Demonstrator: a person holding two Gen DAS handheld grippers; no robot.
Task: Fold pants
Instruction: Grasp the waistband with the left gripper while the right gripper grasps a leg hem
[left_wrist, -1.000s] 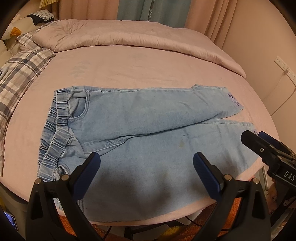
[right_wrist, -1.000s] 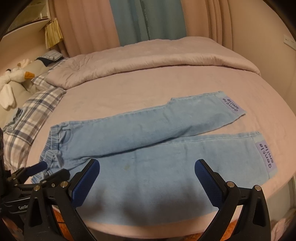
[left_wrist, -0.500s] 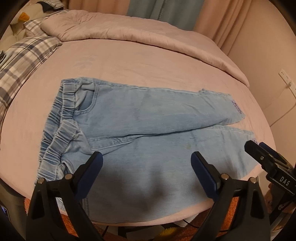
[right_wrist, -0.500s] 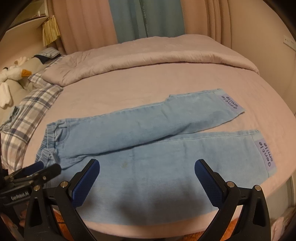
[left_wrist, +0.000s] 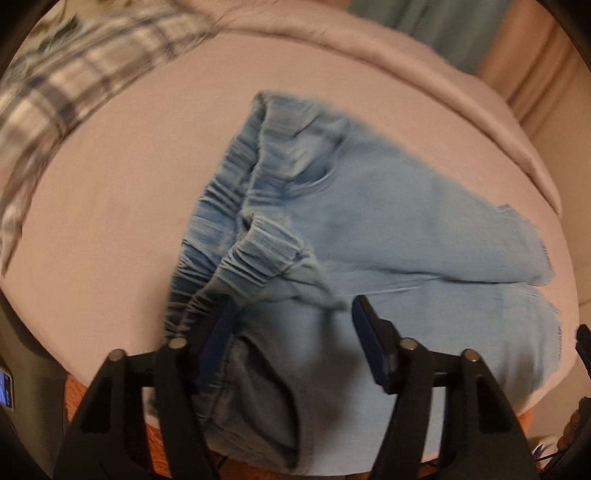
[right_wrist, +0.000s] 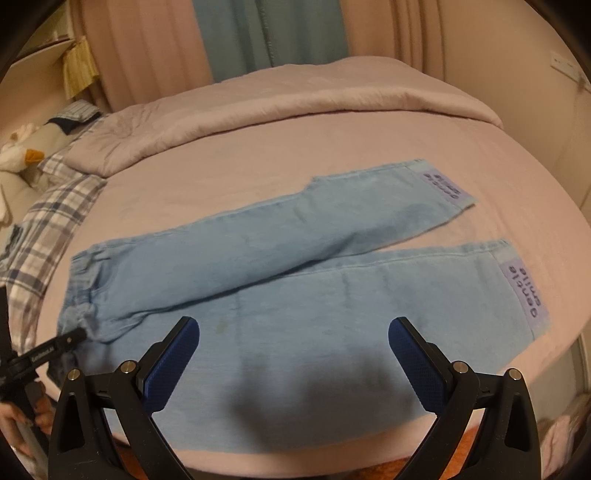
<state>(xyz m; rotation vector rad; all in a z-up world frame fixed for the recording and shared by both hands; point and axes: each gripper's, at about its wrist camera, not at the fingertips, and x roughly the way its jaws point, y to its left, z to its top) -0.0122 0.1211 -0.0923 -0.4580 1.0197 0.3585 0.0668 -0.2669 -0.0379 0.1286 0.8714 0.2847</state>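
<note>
step: reach | left gripper spread at pants waistband | right gripper spread, hovers | next: pinch near waistband, near hem

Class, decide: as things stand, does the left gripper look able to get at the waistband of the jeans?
Probably yes. The left gripper has open jaws right at the waistband, at the near bed edge, with nothing lying between them. The view is blurred, so contact is unclear.
</note>
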